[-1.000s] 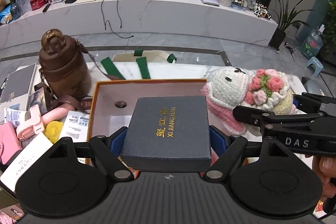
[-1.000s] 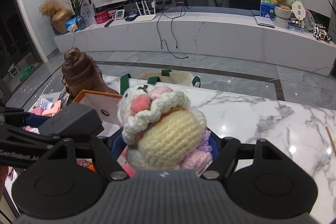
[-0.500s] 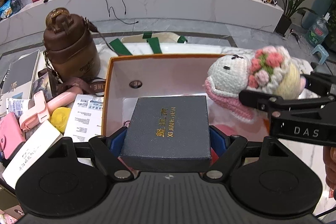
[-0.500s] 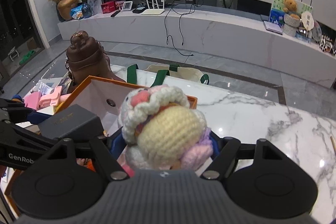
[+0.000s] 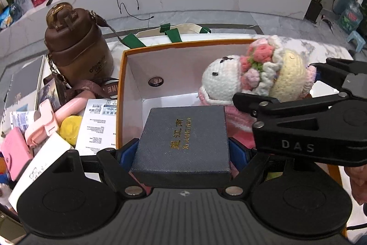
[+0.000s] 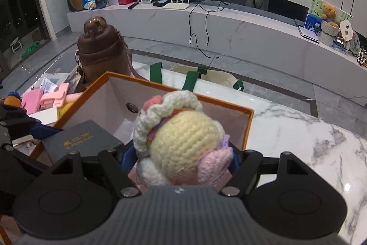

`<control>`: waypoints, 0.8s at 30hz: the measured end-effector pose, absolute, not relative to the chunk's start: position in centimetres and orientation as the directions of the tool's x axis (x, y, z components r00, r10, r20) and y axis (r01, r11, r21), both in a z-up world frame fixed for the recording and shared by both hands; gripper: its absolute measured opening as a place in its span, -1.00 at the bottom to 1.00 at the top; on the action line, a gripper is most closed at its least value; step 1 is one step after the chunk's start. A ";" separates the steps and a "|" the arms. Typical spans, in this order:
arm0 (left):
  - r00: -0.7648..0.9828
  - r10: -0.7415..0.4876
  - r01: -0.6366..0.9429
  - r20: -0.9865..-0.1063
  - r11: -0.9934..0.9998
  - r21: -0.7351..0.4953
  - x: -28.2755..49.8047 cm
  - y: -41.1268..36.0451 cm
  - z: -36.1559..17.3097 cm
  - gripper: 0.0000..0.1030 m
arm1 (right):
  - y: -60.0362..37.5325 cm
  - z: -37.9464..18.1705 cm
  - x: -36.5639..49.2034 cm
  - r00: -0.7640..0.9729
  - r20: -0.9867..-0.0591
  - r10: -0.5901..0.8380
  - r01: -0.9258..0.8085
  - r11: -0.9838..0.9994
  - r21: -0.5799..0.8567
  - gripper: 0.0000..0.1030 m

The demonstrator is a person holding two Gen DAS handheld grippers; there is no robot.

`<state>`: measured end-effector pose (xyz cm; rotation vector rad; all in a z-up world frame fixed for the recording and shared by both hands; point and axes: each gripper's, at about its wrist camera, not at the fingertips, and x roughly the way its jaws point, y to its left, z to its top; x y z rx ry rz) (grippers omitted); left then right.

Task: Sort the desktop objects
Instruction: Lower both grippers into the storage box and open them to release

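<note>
Marble table (image 6: 298, 130), orange-rimmed box (image 5: 121, 93) open, clutter (image 5: 45, 121) beside

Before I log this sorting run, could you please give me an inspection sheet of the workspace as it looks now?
Surface: white marble table, bare on its right.
Job's things: orange-rimmed box, open; dark gift box and crochet doll held over it.
Clutter: brown bottle bag, pink phone holder, yellow disc, pink wallet, papers, green-handled tote.
Grippers: left gripper shut on the gift box; right gripper shut on the doll.
Cables: black cables hanging off the TV bench.
Surroundings: TV bench, router, plants.
</note>
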<state>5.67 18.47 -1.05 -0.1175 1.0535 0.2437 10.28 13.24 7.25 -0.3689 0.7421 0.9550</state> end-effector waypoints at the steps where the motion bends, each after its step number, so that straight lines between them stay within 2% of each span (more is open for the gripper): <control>1: 0.467 0.135 -0.251 -0.874 0.968 0.015 5.8 18.4 -1.2 0.83 | 13.2 7.1 10.3 0.364 -0.716 0.596 -0.839 0.544 0.026 0.47; 11: 0.424 0.135 -0.241 -0.895 0.970 0.031 6.2 17.9 -2.1 0.82 | 13.7 6.8 9.7 0.395 -0.709 0.585 -0.840 0.542 -0.021 0.60; 15: 0.418 0.087 -0.254 -0.904 0.967 -0.024 6.2 18.2 -1.9 0.82 | 13.2 7.6 9.8 0.406 -0.686 0.604 -0.833 0.553 -0.006 0.66; 24: 0.455 0.104 -0.255 -0.885 0.967 -0.017 4.6 18.1 -0.8 0.83 | 11.4 9.1 9.2 0.421 -0.661 0.621 -0.823 0.568 0.010 0.67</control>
